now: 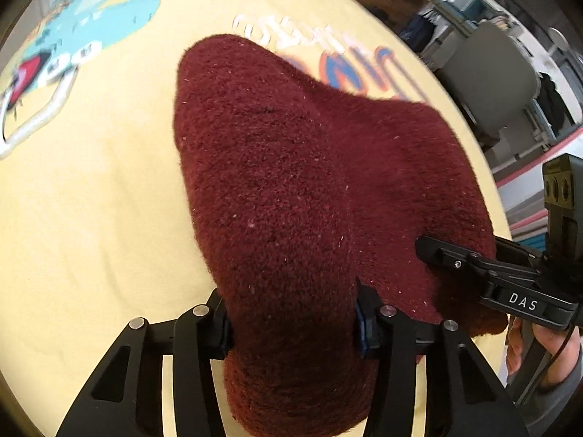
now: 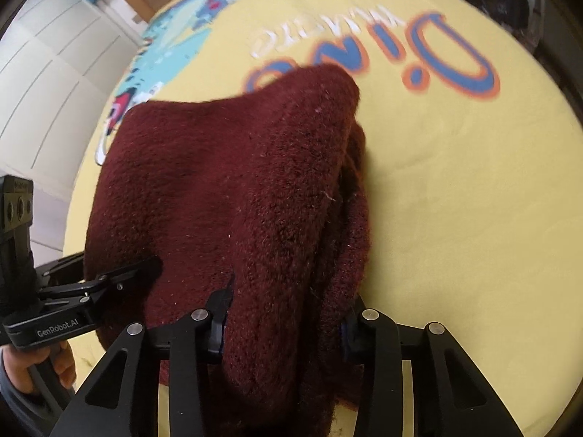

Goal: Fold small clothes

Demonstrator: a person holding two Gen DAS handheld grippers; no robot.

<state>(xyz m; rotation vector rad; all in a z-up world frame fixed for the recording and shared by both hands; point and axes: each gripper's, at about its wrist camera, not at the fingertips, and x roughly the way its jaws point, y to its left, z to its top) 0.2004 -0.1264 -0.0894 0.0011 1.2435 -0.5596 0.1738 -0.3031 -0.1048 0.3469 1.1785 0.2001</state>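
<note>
Above the yellow printed sheet (image 1: 91, 200), left claw (image 1: 293, 322) and right claw (image 2: 282, 327) each pinch the maroon knit garment's (image 1: 291, 167) near edge; soft, limp, likely to sag.

A dark maroon, fuzzy knitted garment (image 1: 291, 182) is bunched and lifted at its near edge, with its far part draping down onto a yellow printed cloth (image 1: 91, 200). Its nap is flecked with pale lint. The right wrist view shows several layers stacked along its right side, the top layer arching over them in a rounded hump, and folds gathered at the near edge.
</note>
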